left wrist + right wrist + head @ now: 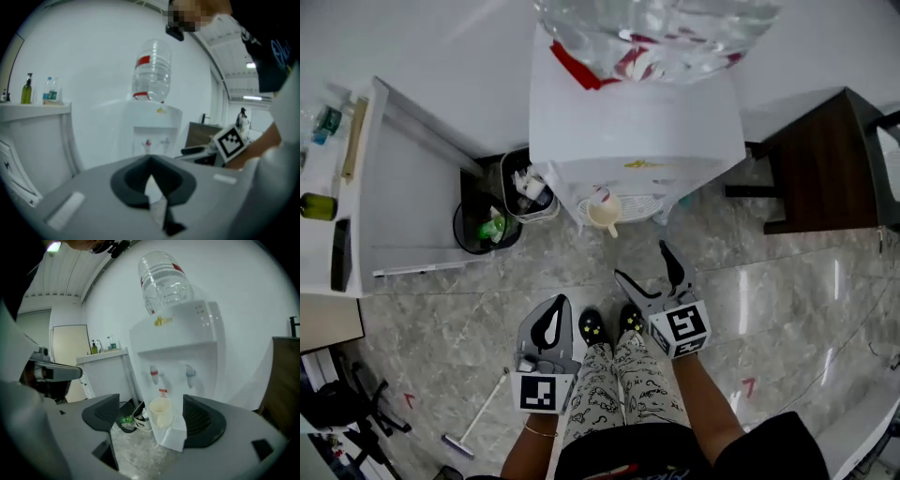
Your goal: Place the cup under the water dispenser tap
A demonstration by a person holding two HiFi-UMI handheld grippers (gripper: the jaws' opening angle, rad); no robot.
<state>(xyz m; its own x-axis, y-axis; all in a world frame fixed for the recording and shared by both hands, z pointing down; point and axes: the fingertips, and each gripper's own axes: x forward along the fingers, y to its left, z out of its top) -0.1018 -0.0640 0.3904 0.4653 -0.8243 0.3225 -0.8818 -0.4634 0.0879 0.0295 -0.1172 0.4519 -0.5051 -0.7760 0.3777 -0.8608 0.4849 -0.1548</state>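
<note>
Cream cup (604, 214) sits on the water dispenser's (633, 131) drip tray (649, 207) under the red tap (154, 373), my right gripper (642, 262) spread empty before it, left gripper (551, 319) pressed together.

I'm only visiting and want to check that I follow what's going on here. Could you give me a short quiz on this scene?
1. True or false: the right tool is shut on the cup.
2. Which tap does the cup stand below? A) the red tap B) the blue tap C) neither, it stands on the floor
3. Fill in: the jaws of the left tool are ___ (apart or together).

Key: 1 false, its jaws are apart and clear of the cup. 2 A. 3 together.
</note>
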